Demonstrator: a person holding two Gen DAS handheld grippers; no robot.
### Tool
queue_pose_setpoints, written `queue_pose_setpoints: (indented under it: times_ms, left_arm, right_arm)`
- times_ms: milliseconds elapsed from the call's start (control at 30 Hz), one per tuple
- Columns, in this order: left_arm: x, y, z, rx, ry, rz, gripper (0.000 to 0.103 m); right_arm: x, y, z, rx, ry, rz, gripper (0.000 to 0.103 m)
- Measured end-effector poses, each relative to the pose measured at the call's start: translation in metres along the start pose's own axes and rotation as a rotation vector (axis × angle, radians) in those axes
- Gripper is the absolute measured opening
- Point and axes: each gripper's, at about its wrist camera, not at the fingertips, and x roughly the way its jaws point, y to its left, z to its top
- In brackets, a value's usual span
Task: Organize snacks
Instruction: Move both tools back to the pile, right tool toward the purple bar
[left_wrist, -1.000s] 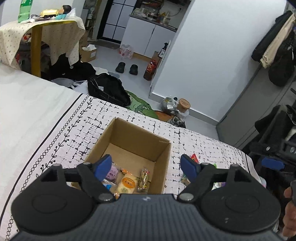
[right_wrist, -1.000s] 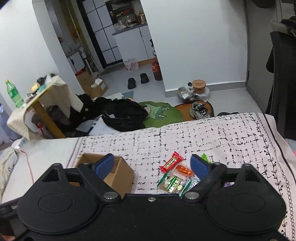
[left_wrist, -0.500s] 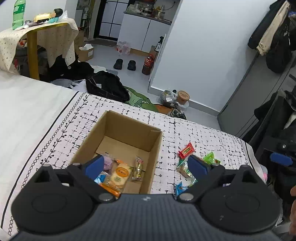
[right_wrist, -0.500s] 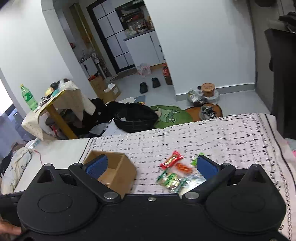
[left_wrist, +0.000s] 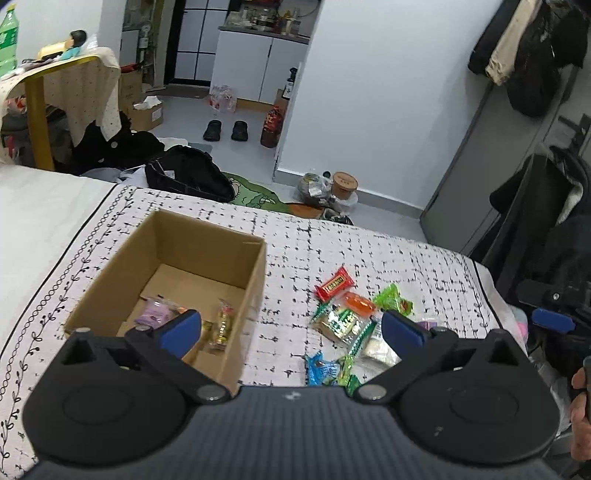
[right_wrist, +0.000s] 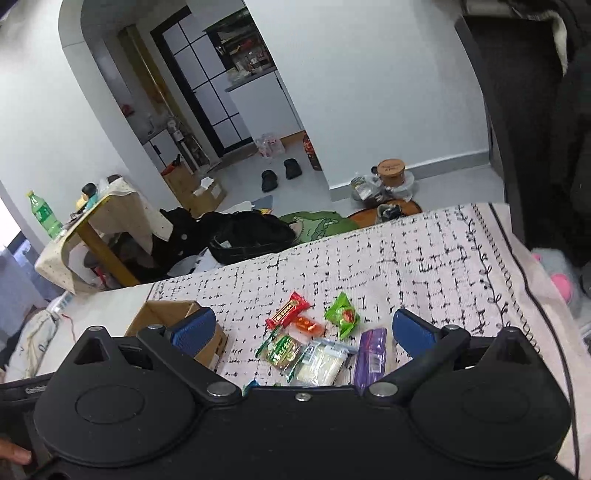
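Left gripper (left_wrist: 290, 331), right gripper (right_wrist: 301, 329) tilted down, jaws just widened, seemingly empty.

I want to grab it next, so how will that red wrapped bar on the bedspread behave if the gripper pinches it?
The red wrapped bar looks small and flat, so probably light. Its glossy wrapper may be slippery, and the crimped ends floppy; the middle seems firmer. Lying flat on the patterned bedspread, it should slide rather than roll.
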Motion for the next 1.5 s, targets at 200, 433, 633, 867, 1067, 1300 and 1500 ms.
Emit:
queue_pose_setpoints:
  times_ms: [200, 433, 633, 867, 1067, 1300, 1500]
  left_arm:
    - [0.014, -0.020, -0.009, 0.003, 0.014, -0.015, 0.103]
    - [0.032, -0.037, -0.022, 0.019, 0.054, -0.024, 0.103]
    - [0.052, -0.050, -0.039, 0.025, 0.108, -0.049, 0.103]
    - [0.079, -0.065, -0.059, 0.059, 0.153, -0.089, 0.102]
    - [0.101, -0.069, -0.070, 0.067, 0.177, -0.109, 0.095]
    - [0.120, -0.070, -0.082, 0.067, 0.228, -0.124, 0.083]
    - [0.136, -0.067, -0.090, 0.047, 0.269, -0.122, 0.071]
  right_arm:
    - [0.004, -0.019, -0.006, 0.024, 0.008, 0.006, 0.103]
    - [0.006, -0.040, -0.019, 0.051, 0.020, 0.002, 0.103]
    - [0.016, -0.056, -0.036, 0.074, 0.061, -0.030, 0.103]
    - [0.030, -0.064, -0.055, 0.116, 0.106, -0.041, 0.095]
    - [0.042, -0.065, -0.060, 0.203, 0.106, -0.028, 0.079]
    - [0.057, -0.062, -0.071, 0.200, 0.155, -0.057, 0.068]
    - [0.069, -0.057, -0.082, 0.176, 0.187, -0.082, 0.064]
